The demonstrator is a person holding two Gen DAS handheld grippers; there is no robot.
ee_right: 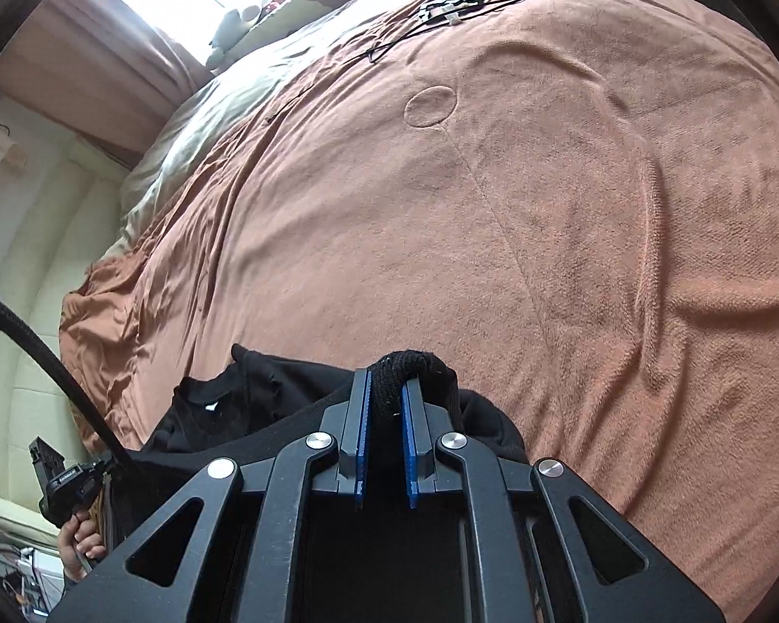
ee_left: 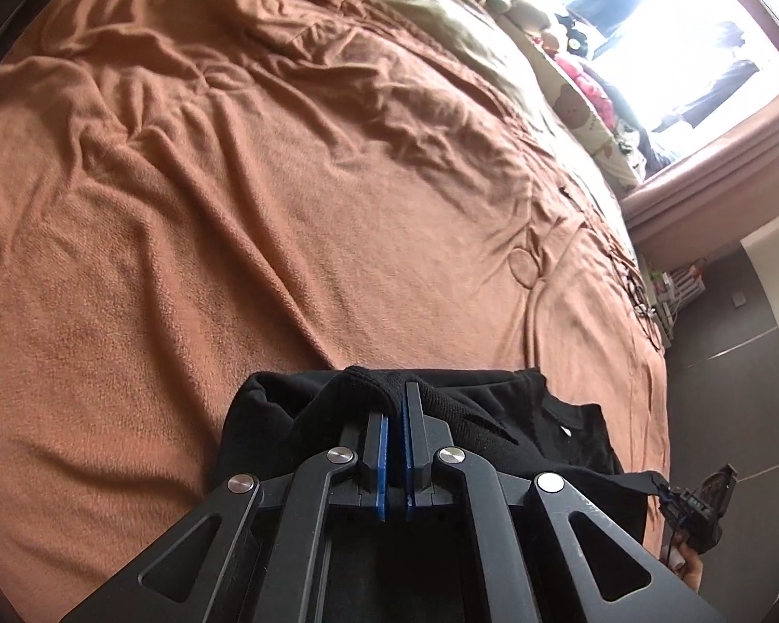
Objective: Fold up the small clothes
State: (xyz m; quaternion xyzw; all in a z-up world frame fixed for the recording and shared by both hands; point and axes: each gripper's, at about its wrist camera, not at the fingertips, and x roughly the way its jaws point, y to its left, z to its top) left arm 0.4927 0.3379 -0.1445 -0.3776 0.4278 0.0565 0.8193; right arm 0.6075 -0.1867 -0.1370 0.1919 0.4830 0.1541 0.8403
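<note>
We are clamping the left hand-held gripper on a bunched fold of the black garment, its blue pads nearly together. We are pinching another knitted edge of it in the right hand-held gripper, whose fingers stand a little wider. The garment is hanging between both, over the near edge of the bed's brown blanket. Pillows are lying by the bright window.

Bed covered by a rumpled orange-brown blanket. Bear-print pillow seen at far right by a bright window. Black cables laid on the blanket's far edge.
</note>
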